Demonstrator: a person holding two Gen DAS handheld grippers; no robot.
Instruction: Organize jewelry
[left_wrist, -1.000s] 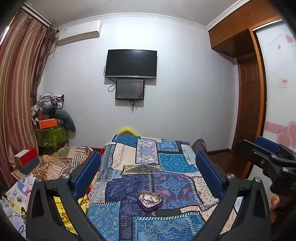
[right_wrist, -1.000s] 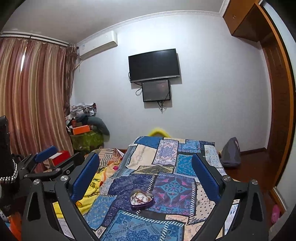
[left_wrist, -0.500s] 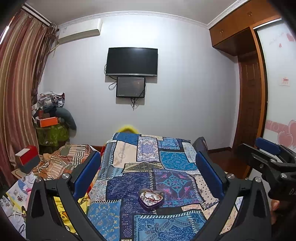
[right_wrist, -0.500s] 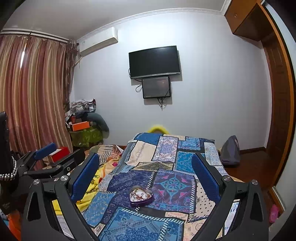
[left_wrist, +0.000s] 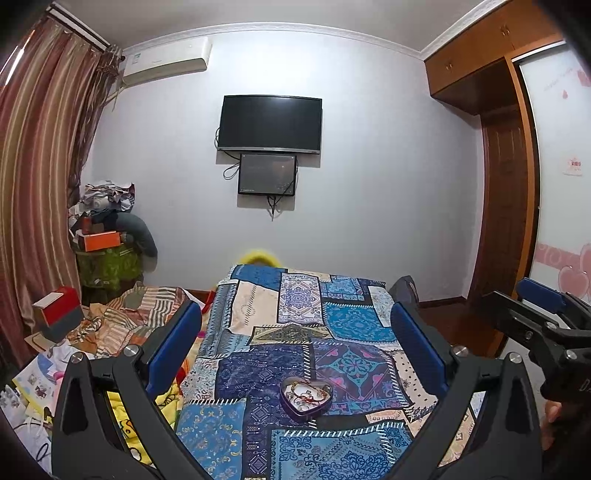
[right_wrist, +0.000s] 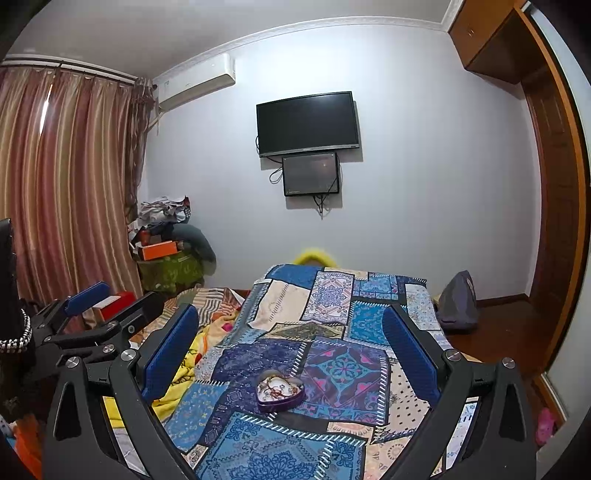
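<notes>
Between and a little below the spread jaws of both grippers, on the patchwork bedspread (left_wrist: 343, 325), lies the heart-shaped tin (left_wrist: 306, 398), open-topped, with a tangle of jewelry (left_wrist: 303, 396) inside. In the left wrist view we see it nearer the right finger than the left; in the right wrist view the tin (right_wrist: 279, 392) sits just left of the midline between the fingers. It rests well ahead of the blue pads in both views, touched by neither gripper.

From the left wrist we also see the right gripper (left_wrist: 532, 314) out past our right finger, over the bed's edge. From the right wrist we see the left gripper (right_wrist: 107, 306) beyond our left finger, and a grey bag (right_wrist: 458, 304) on the floor beside the bed, which the left view mostly hides.

The left gripper (left_wrist: 295, 332) has its jaws wide apart, holding nothing. The right gripper (right_wrist: 286, 332) likewise has its jaws wide and bare.
</notes>
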